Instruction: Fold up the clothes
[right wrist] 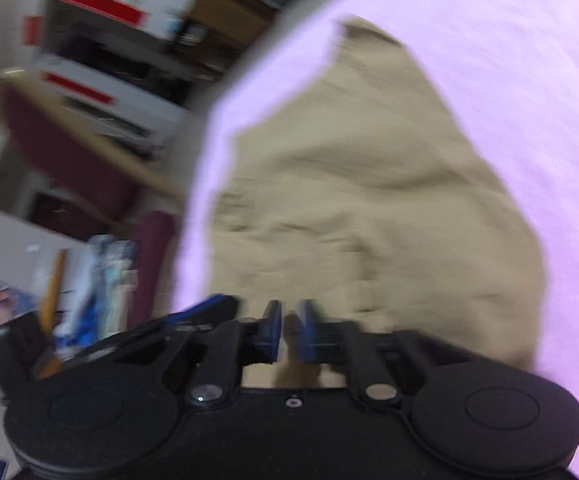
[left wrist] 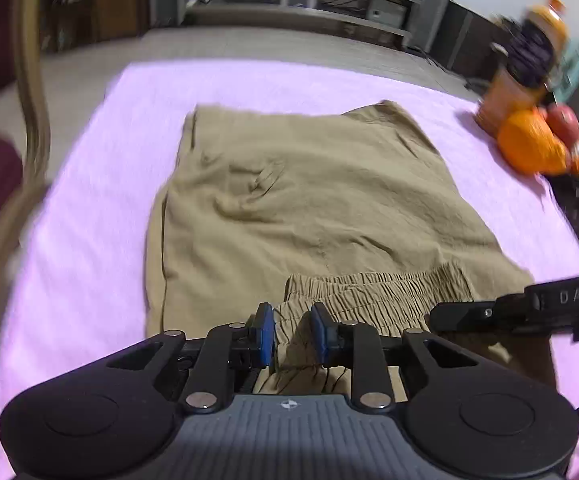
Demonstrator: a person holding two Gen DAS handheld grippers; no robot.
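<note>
- I see one pair of tan shorts (left wrist: 309, 208), spread flat on the worktop (left wrist: 89, 200), elastic waistband nearest me.
- I hold two claws. My left claw (left wrist: 292, 334) has its blue pads apart, with a fold of waistband cloth between them; I cannot tell whether they press on it.
- My right claw (right wrist: 288, 332) is blurred in its own view, pads nearly together over the shorts' near edge with a narrow gap showing; it reads as closed, and I cannot tell if cloth is caught.
- One pale pink cloth covers the worktop.
- At the far right corner: one orange fruit (left wrist: 529, 144), one red fruit (left wrist: 565, 120), one orange bottle (left wrist: 529, 52).
- Beyond: shelves (left wrist: 289, 4) and one maroon chair (right wrist: 69, 148).
</note>
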